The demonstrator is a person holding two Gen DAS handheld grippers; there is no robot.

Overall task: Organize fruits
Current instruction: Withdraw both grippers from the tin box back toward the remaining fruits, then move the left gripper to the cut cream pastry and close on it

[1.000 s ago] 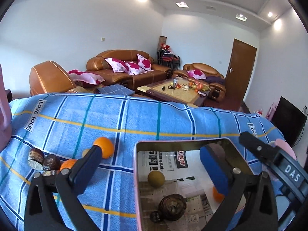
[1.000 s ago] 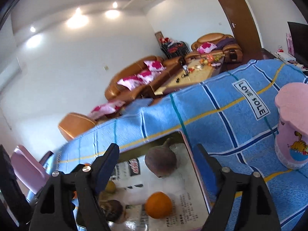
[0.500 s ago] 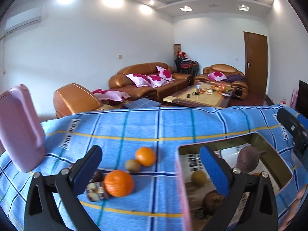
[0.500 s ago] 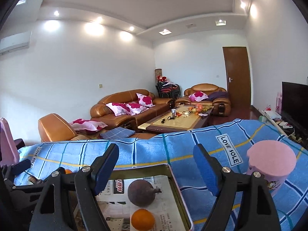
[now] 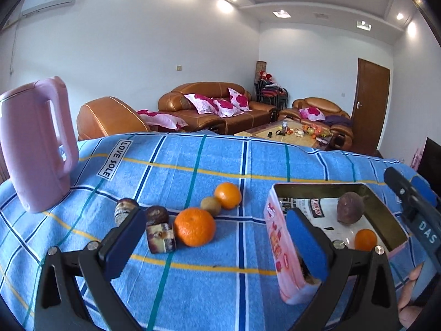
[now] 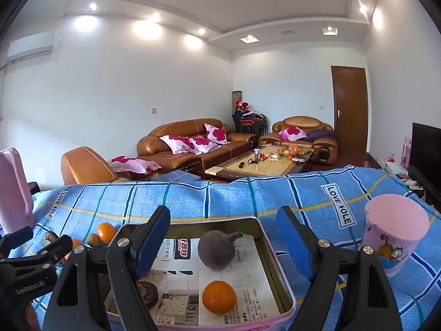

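Since both tools stand with their jaws apart and nothing between them, we judge the next pick to be where trouble can start. The left gripper (image 5: 215,244) hangs over the loose fruit on the blue checked cloth (image 5: 193,289): a large orange (image 5: 194,230) lies nearest, a small greenish-brown fruit (image 5: 210,205) touches a smaller orange (image 5: 227,195) behind it, and a wrapped dark block (image 5: 161,237) lies just beside the large orange with two dark round pieces (image 5: 142,213) beyond. Because these lie so close, we think a finger coming down on the large orange could knock the wrapped block or send the round fruit rolling across the cloth (the cover looks soft and uneven, so a roll may run far).

The right gripper (image 6: 223,244) is empty over the pink tin (image 6: 284,284), which already holds a purple-brown fruit with a stem (image 6: 217,249), an orange (image 6: 219,297) and a dark round item (image 6: 147,293) on printed paper. We judge that a fruit dropped from height could bounce off the paper lining or strike the tin's wall, and the pink cup (image 6: 395,241) near the tin could be tipped by a wide swing.

Much escapes us. The tin's near corner is cut off by the right gripper's own frame, the dark item is half hidden behind its left finger, and we cannot name it. In the left view the pink jug (image 5: 35,143) is cropped at the edge.
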